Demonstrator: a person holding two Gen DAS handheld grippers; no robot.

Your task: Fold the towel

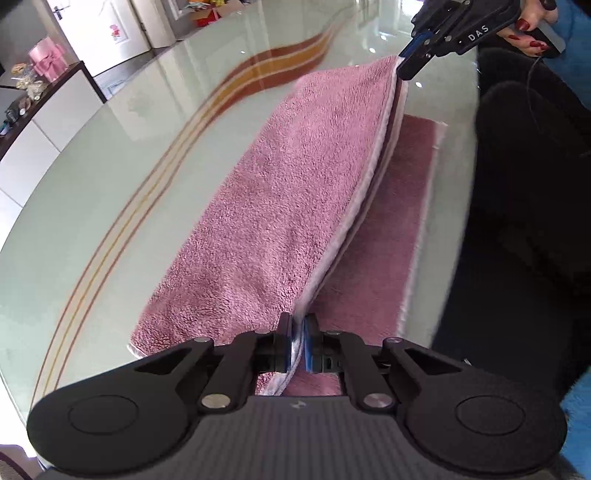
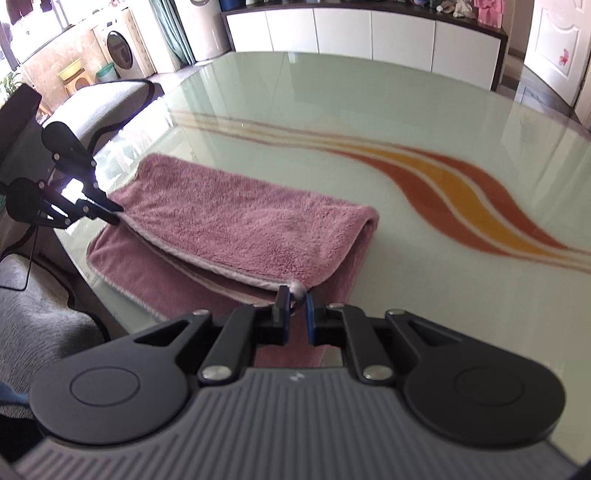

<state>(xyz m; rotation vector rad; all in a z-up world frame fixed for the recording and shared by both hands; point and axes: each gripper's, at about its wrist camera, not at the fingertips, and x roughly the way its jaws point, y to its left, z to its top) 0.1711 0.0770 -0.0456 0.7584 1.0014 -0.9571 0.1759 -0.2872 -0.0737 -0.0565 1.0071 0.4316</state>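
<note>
Left hand-held gripper (image 1: 298,341): jaws pinched tight on the white-trimmed hem of the towel (image 1: 280,192), low centre of its own view; the corner of cloth runs straight up between the blue pads; in the right wrist view the same tool (image 2: 117,218) sits at the left edge, nipping the far corner

Right hand-held gripper (image 2: 295,301): closed on the near corner of the same hem, a small white tuft of trim poking out between the pads, lower centre of its view; seen from the left wrist it (image 1: 400,70) is at the upper right, a hand (image 1: 530,31) behind it on the handle

Towel: pink terry, lying on the pale glass worktop (image 2: 424,110); already doubled once, the fold rounded at the far side; the top layer is raised by its hem, the lower layer (image 1: 391,229) flat on the glass beneath and showing on the near side

Key relation: the raised hem stretches taut from one gripper to the other, so the towel's long axis runs along the line joining the two tools; each holds one end of that edge, neither nearer the middle

Judgement: the top hem stands just short of the lower hem; I'd say the next move must carry both corners together, squarely across the long axis, or the edges will land askew
</note>
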